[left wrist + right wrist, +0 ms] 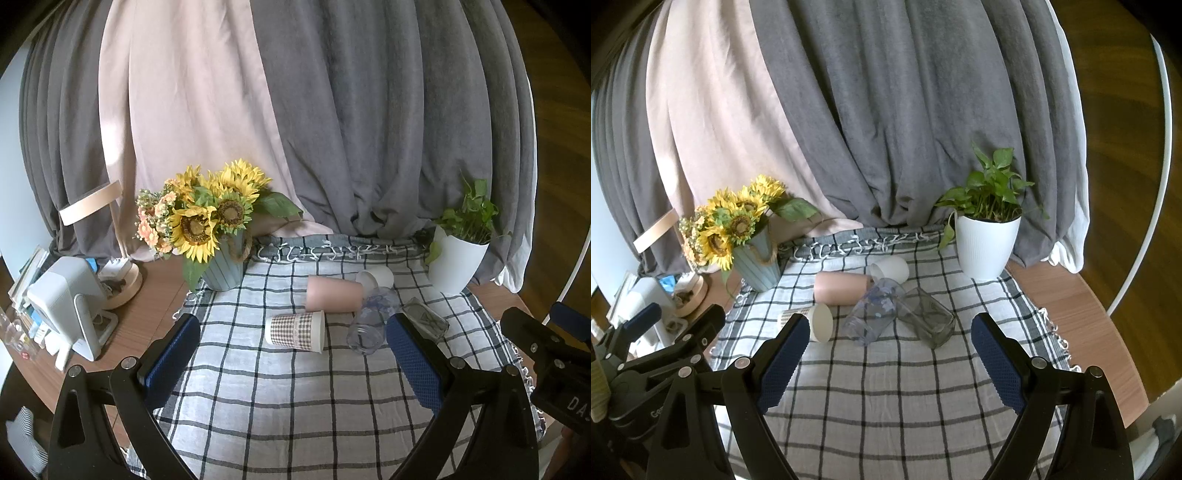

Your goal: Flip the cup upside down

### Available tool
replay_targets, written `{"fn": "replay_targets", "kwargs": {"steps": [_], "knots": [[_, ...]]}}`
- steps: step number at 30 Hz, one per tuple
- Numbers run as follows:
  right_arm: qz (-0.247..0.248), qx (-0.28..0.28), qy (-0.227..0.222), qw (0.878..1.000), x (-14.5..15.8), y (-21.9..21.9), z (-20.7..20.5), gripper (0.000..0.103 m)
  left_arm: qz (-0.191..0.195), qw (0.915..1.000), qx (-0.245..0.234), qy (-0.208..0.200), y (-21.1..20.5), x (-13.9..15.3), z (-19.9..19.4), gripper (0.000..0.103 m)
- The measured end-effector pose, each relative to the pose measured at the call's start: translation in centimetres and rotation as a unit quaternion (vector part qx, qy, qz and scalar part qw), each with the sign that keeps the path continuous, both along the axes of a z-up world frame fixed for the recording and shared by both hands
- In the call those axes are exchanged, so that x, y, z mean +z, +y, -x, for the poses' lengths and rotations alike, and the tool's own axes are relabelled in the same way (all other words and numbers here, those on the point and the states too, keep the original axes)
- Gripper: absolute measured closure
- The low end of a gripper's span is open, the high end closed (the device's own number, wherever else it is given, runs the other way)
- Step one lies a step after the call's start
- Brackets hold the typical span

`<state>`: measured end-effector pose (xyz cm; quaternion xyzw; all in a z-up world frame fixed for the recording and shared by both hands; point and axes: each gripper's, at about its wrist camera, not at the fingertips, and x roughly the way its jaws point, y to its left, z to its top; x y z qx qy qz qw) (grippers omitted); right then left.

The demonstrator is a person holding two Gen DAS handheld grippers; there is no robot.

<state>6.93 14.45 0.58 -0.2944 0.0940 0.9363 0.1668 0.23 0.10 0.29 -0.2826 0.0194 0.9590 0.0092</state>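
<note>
Left wrist view: desk clutter and a white device (70, 299) far left of the left gripper (291, 343), then a sunflower bouquet (207, 214) in a blue-grey pot ahead-left. All cups lie on their sides on the checked cloth (277, 398), ahead of the gripper. Houndstooth paper cup (295, 329) is nearest, straight ahead between the fingers, mouth pointing right. Pink cup (334, 294) just behind it. White cup (375, 277) behind-right of the pink one, touching or nearly so. Clear plastic cup (371, 321) ahead-right, close by the right finger (415, 358), and a clear square glass (424, 318) partly hidden behind that finger. White potted plant (456, 258) far ahead-right. Part of the other gripper shows at the right edge.

Left gripper: spread wide, empty, touching nothing.

Right wrist view: houndstooth cup (822, 322) sits just past the left fingertip (783, 354), partly hidden by it. Clear cup (873, 313) and square glass (927, 319) straight ahead; the two look touching. Right gripper (886, 336): wide apart, empty, above the cloth.
</note>
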Motion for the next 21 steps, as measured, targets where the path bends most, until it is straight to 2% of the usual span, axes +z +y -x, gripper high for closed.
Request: {"fn": "replay_targets", "kwargs": {"steps": [21], "knots": [[0.0,-0.002,0.005,1.0,0.19,0.18,0.11,0.014,-0.001,1.0,-0.006,-0.001,0.03,0.05,0.01,0.0]]}}
